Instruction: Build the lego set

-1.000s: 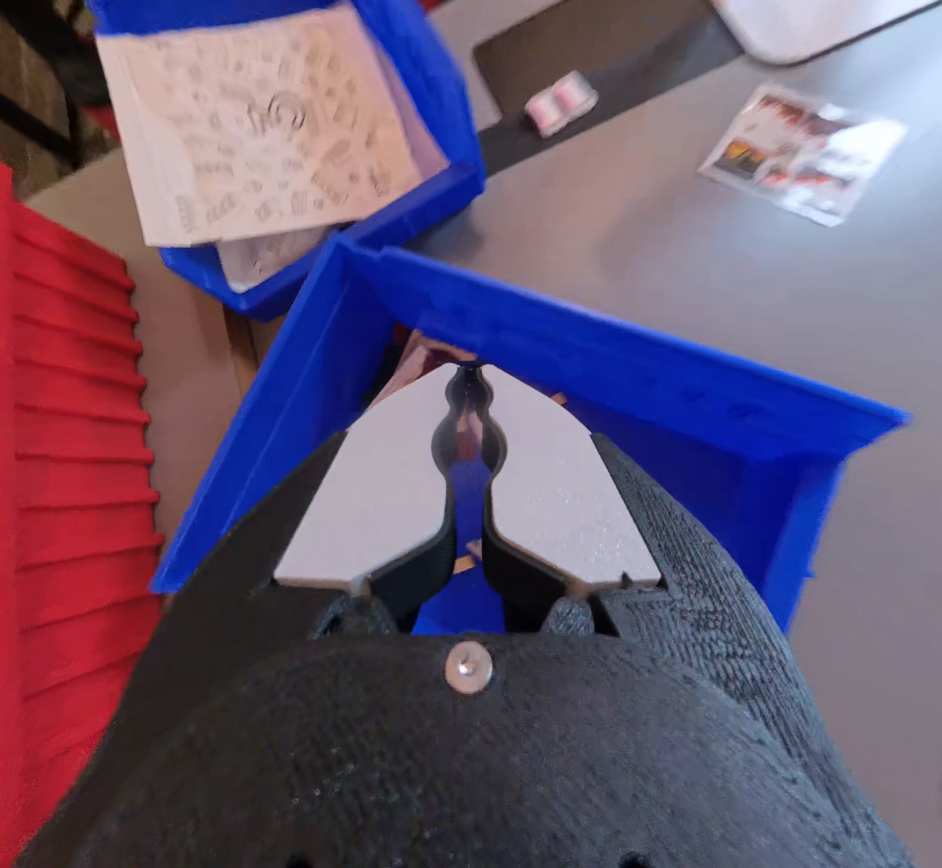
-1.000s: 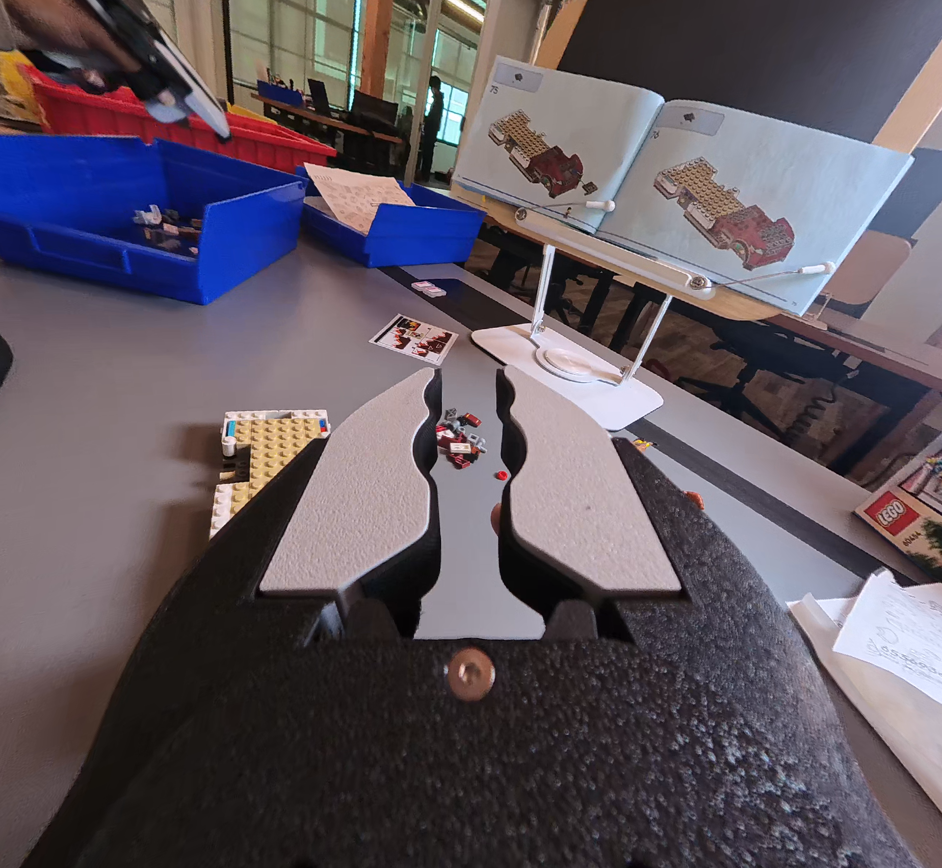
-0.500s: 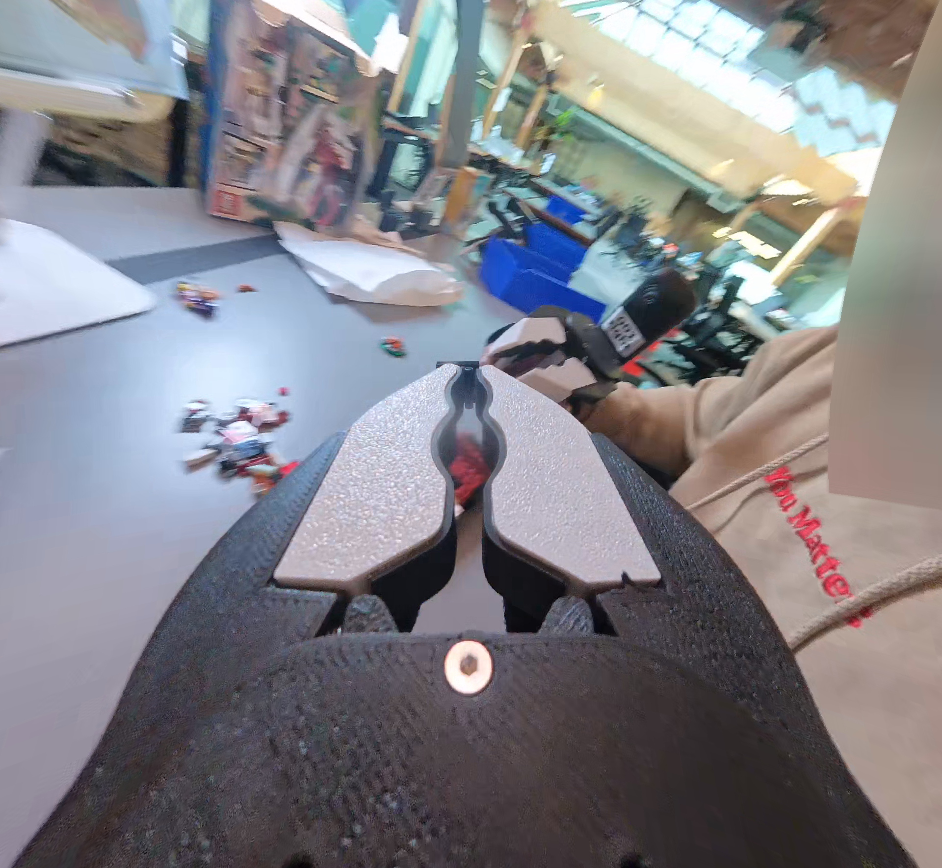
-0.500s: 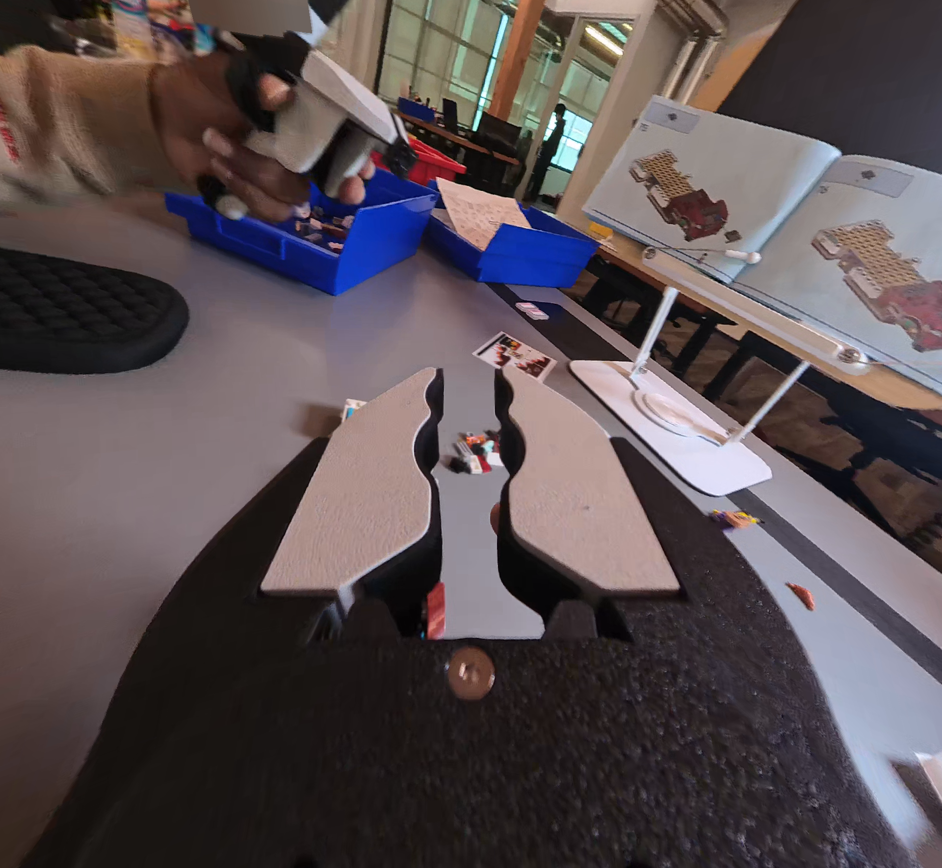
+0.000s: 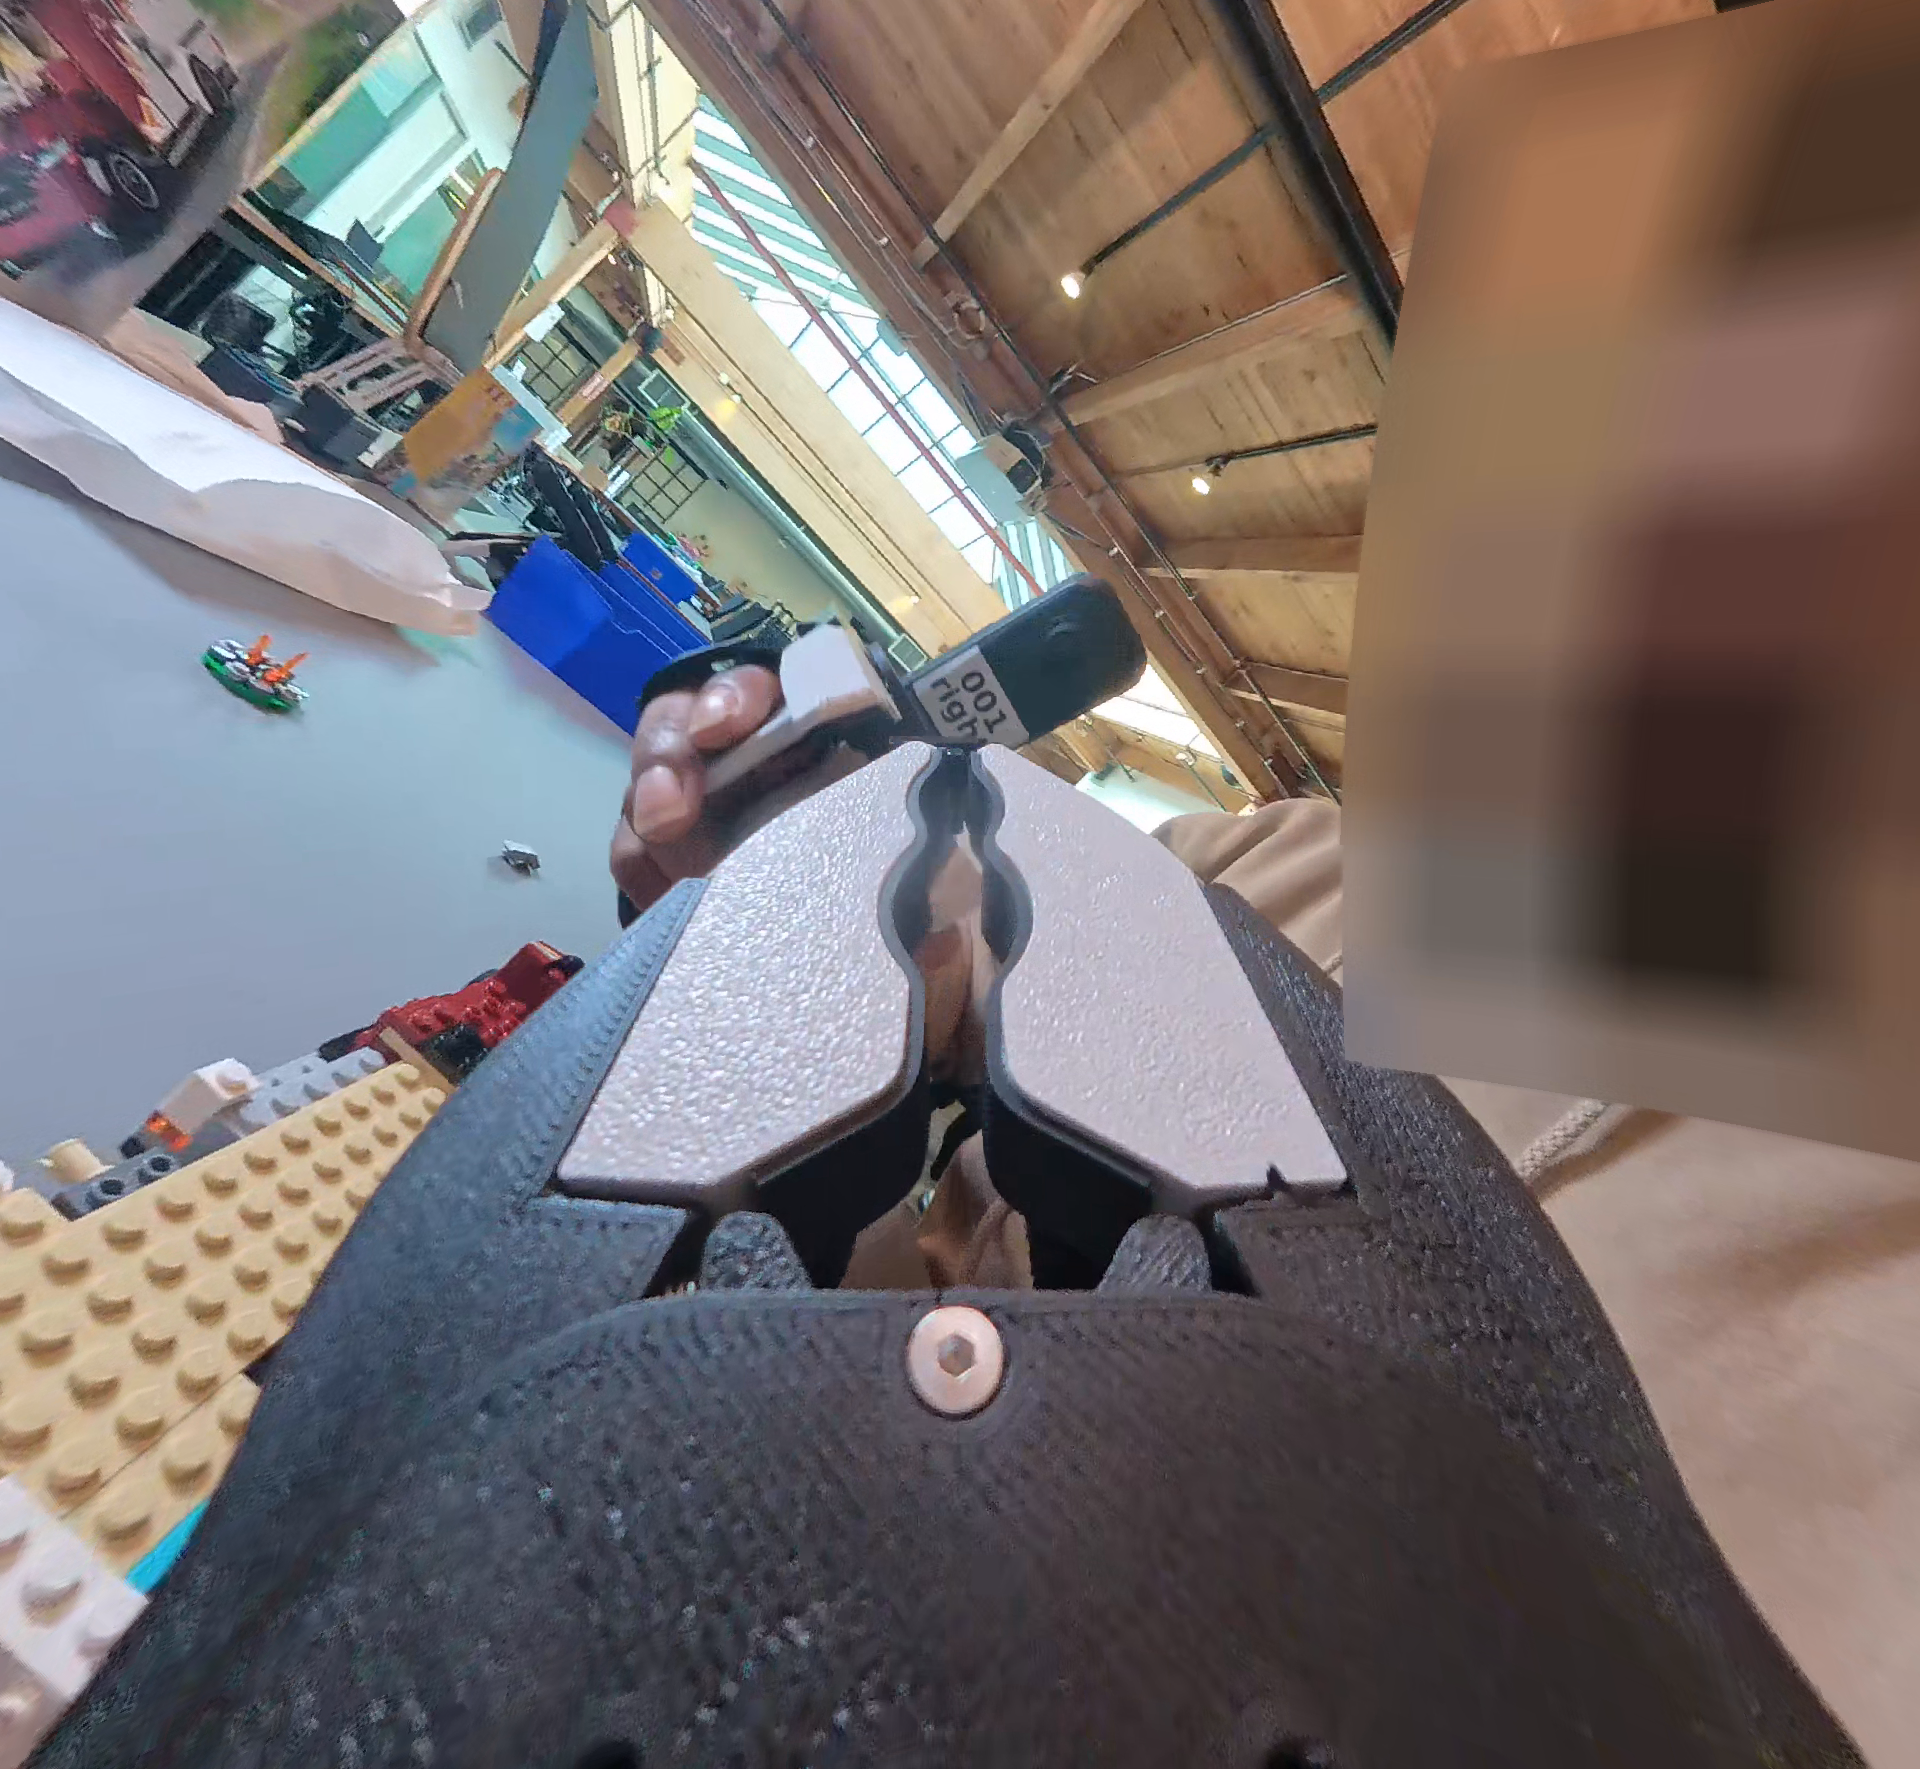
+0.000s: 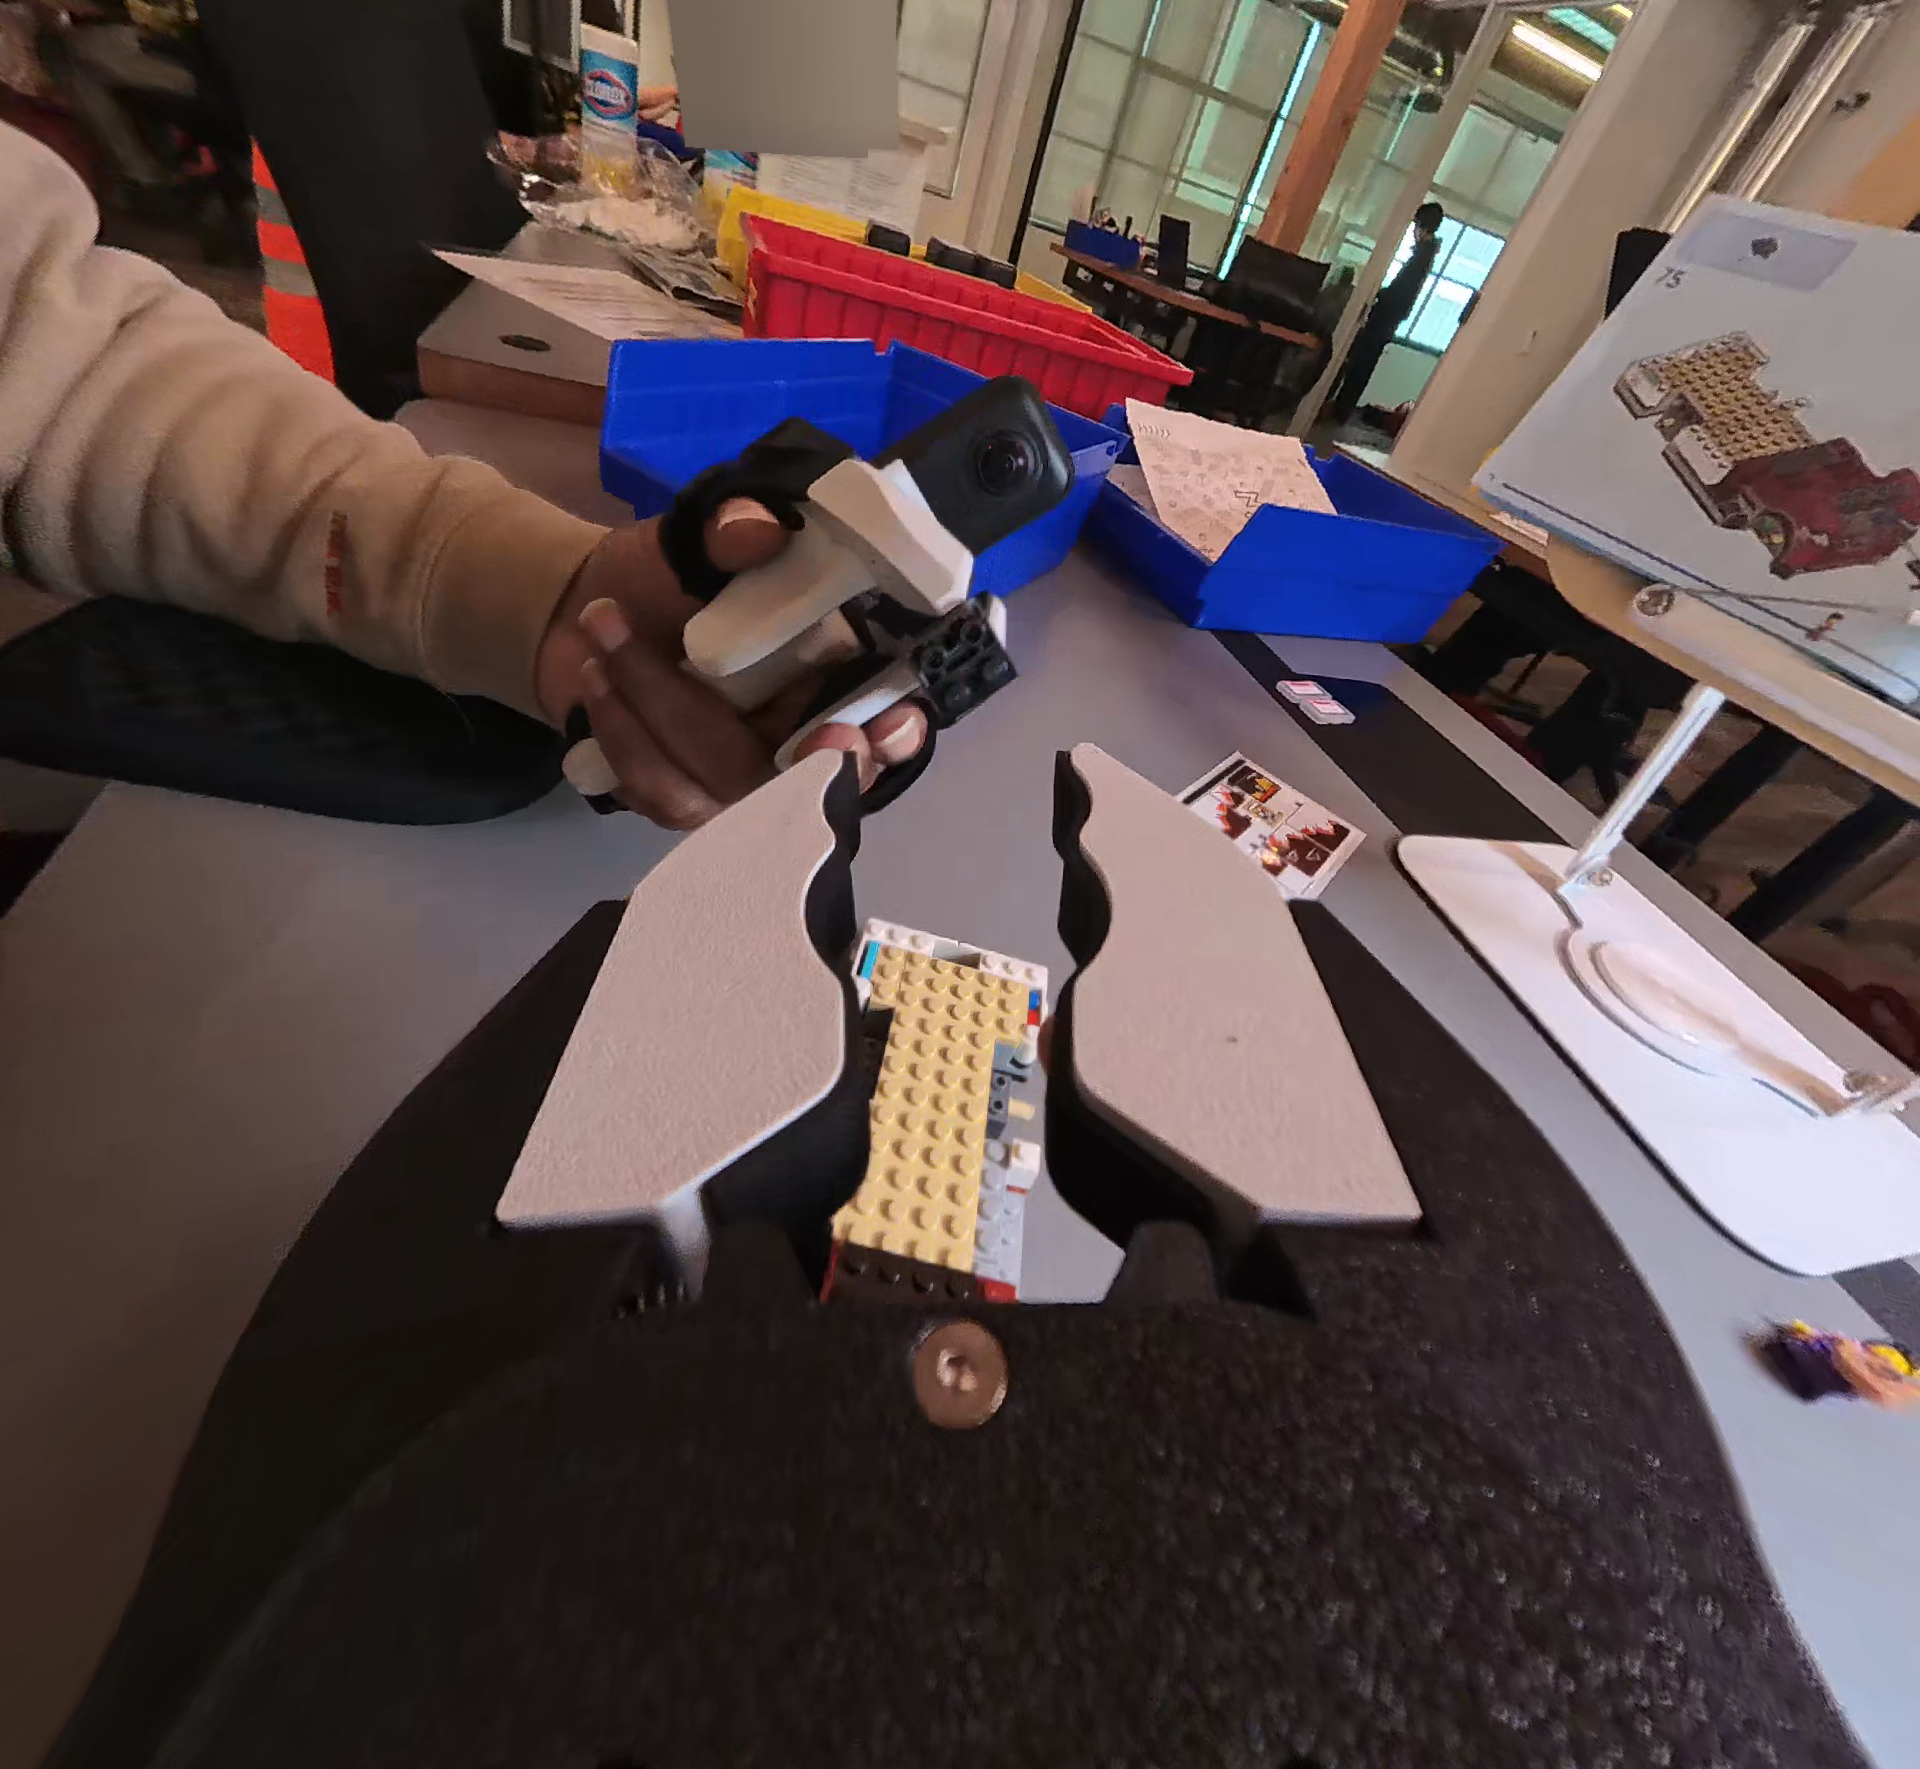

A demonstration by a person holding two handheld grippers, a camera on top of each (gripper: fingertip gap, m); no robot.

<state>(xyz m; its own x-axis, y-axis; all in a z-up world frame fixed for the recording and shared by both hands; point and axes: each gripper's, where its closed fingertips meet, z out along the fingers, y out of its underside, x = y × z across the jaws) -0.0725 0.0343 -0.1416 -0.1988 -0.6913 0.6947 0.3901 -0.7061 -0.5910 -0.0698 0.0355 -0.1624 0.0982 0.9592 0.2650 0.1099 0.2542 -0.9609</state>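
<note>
Left wrist view first: a tan studded plate point(image 5: 156, 1283) with white and grey bricks sits low left on the smooth grey table point(image 5: 260, 836), with glossy red bricks point(image 5: 468, 1002) just behind it. The left gripper point(image 5: 951, 763) has its pebbled grey fingers almost together, nipping a thin dark sliver at the tips. Beyond them a hand point(image 5: 675, 784) grips the other tool, whose black camera point(image 5: 1023, 680) wears a white printed label. Over to the right wrist view: a beige sleeve point(image 6: 260, 493), then that left tool pinching a small black brick point(image 6: 961, 670) with round hollows. The right gripper point(image 6: 956, 774) stands wide open, holding nothing, with the tan plate point(image 6: 935, 1096) on the table under the gap and clear of both pads. Further right are a printed sticker sheet point(image 6: 1273, 826), blue bins point(image 6: 1351, 566) and an open booklet point(image 6: 1714, 420) on a white stand.
</note>
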